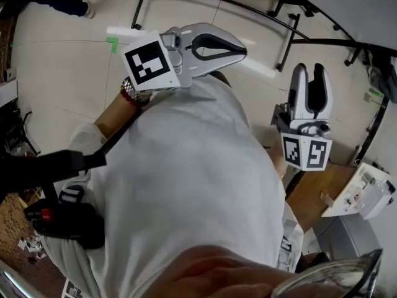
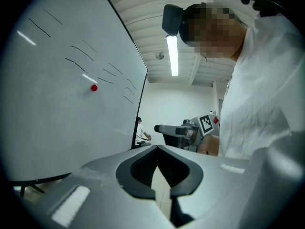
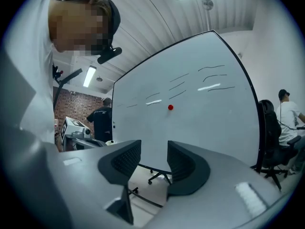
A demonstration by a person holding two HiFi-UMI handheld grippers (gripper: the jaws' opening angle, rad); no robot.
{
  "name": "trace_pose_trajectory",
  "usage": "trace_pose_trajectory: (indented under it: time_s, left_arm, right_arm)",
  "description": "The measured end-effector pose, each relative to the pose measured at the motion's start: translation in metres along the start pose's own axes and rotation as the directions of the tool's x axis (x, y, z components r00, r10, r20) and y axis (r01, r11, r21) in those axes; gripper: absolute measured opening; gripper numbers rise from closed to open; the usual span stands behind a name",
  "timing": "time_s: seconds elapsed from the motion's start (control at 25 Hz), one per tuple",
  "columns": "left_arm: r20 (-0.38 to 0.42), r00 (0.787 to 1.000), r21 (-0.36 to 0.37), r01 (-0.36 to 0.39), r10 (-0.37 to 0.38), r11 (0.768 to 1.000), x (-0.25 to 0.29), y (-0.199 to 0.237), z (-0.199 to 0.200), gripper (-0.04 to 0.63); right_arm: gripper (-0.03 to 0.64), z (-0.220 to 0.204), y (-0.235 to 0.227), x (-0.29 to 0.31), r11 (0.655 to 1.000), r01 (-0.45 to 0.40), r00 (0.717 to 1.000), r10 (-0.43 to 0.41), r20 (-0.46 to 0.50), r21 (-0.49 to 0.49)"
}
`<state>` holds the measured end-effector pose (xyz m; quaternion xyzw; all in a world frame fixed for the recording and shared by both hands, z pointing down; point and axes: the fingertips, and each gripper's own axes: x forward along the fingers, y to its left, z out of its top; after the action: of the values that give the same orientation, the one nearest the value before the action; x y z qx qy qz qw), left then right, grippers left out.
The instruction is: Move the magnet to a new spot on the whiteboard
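Sticking near the whiteboard's [image 3: 200,128] middle, the magnet [image 3: 170,107] is sitting well clear of both grippers (left gripper [image 2: 161,176] is pinching closed, right gripper [image 3: 153,161] is gaping, both empty).

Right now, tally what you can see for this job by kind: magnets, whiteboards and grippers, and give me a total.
Red magnet: 1
Whiteboard: 1
Grippers: 2 (left gripper, jaws together, holding nothing; right gripper, jaws apart, holding nothing)
Total: 4
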<state>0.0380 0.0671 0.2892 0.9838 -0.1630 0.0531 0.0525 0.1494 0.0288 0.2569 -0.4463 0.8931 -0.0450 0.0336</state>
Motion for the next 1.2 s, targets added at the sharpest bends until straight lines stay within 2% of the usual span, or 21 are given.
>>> trace_pose_trajectory:
  time_s: [0.08,0.16,0.24,0.32,0.4,0.6,0.72,0.84,0.96,1.2]
  left_arm:
    - [0.013,1.000,0.030,0.026,-0.026,0.999,-0.008,-0.002,0.001,0.006]
    - [0.073,0.996,0.034,0.048,-0.050,0.998,-0.018,-0.004,0.006,0.006]
    - [0.139,0.988,-0.019,0.063,-0.060,0.998,-0.033,0.000,0.016,0.006]
    - [0.156,0.987,-0.066,0.058,-0.047,0.996,-0.052,0.007,0.024,0.006]
    - [0.141,0.990,-0.085,0.017,-0.005,0.996,-0.076,0.013,0.024,0.006]
    - [0.060,0.990,-0.097,-0.120,0.126,0.988,-0.142,0.017,-0.018,0.006]
    - [0.067,0.981,-0.113,-0.176,0.184,0.978,-0.173,0.016,-0.026,0.006]
    - [0.099,0.971,-0.114,-0.205,0.216,0.972,-0.192,0.010,-0.025,0.006]
    - [0.126,0.969,-0.123,-0.195,0.210,0.973,-0.198,-0.002,-0.020,0.006]
    - [0.148,0.981,-0.102,-0.114,0.129,0.988,-0.177,-0.027,-0.013,0.006]
  right_arm:
    - [0.167,0.006,0.007,-0.004,0.999,0.020,1.000,-0.020,0.003,-0.030]
    - [0.167,0.009,0.017,-0.002,0.997,0.037,0.999,-0.038,-0.017,-0.061]
    - [0.167,0.012,0.031,0.012,0.996,0.051,0.998,-0.053,-0.033,-0.073]
    - [0.167,0.020,0.047,0.030,0.996,0.050,0.998,-0.052,-0.023,-0.068]
    - [0.167,0.024,0.066,0.045,0.998,0.022,1.000,-0.023,-0.010,-0.062]
    - [0.167,0.023,0.124,0.061,0.993,-0.077,0.997,0.075,-0.022,-0.092]
    - [0.167,0.021,0.148,0.061,0.991,-0.110,0.994,0.108,-0.031,-0.080]
    - [0.167,0.016,0.168,0.058,0.986,-0.128,0.991,0.122,-0.058,-0.108]
    - [0.167,0.019,0.183,0.051,0.985,-0.123,0.992,0.117,-0.057,-0.123]
    - [0.167,0.026,0.199,0.049,0.971,-0.171,0.985,0.164,-0.056,-0.167]
